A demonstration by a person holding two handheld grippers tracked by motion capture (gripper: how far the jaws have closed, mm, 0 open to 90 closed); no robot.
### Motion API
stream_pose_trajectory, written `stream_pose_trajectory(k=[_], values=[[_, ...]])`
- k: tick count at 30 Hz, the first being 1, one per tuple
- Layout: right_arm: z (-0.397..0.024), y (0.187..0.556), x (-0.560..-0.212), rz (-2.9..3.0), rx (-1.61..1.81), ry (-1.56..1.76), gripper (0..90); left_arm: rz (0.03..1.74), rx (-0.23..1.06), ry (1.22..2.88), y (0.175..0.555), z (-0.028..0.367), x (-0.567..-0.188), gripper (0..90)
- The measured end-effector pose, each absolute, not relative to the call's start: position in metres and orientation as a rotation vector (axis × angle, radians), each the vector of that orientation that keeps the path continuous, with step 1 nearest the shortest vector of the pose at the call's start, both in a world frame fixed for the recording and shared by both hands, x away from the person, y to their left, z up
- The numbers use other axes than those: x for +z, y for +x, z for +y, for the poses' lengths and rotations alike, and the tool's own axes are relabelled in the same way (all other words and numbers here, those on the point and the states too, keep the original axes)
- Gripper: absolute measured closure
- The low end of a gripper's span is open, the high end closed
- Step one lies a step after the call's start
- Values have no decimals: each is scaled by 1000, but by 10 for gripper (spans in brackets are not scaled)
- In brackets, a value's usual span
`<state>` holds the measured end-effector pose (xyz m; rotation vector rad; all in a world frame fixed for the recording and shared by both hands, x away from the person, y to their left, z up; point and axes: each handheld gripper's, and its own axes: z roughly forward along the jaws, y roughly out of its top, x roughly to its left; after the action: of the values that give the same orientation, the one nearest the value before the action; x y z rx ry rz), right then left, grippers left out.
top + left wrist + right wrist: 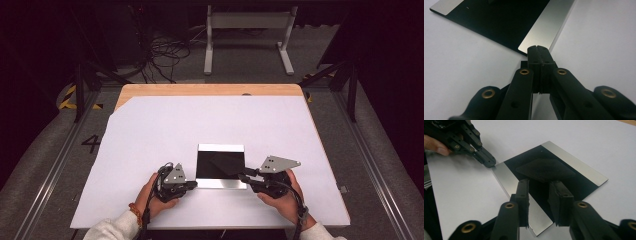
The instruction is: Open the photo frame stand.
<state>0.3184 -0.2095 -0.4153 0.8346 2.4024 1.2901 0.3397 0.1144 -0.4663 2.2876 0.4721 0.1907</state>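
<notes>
**Thin black panel pinned at one corner, dark cloth lying on top**

A flat, square black panel with brushed silver strips along two opposite edges (220, 166) lies on the white sheet covering the wooden bench (150, 145), near the person's edge and between the two hands. On its glossy black middle rests a small dark grey cloth pad (545, 170), roughly diamond-shaped and limp.

The left gripper (191, 184) has its fingers (539, 53) pressed fully together, tips resting on the near left corner of the silver strip; nothing is between them, so it seems to pin the panel rather than hold it. The right gripper (540, 185) stands with its fingers partly apart, a clear gap between them, hovering over the near edge of the cloth and not pressing on anything.

The panel looks stiff, thin and smooth: likely slippery on the paper, easy to scratch or smudge, and hard to lift flat, so steadying it at a corner or edge makes sense. The cloth looks light and soft; pinching a loose edge or corner should take it up with little force.

No brand, label or writing can be read on the panel or cloth. A painted "4" (91, 143) marks the floor left of the bench.
</notes>
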Motion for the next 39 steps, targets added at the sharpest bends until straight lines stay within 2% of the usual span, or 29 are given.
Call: stream_pose_trajectory(k=[4, 16, 22, 25, 39], values=[[-209, 319, -415, 2408, 1312, 898, 598, 471, 196, 2291, 339, 114, -466, 898], [-215, 327, -415, 2358, 1462, 1092, 508, 461, 223, 2304, 337, 112, -465, 898], [-218, 334, -416, 2345, 1508, 1174, 527, 462, 228, 2305, 337, 112, -465, 899], [-218, 337, -421, 2333, 1523, 1240, 474, 462, 228, 2307, 336, 112, -465, 899], [-210, 350, -429, 2306, 1589, 1422, 416, 458, 233, 2308, 336, 112, -465, 898]])
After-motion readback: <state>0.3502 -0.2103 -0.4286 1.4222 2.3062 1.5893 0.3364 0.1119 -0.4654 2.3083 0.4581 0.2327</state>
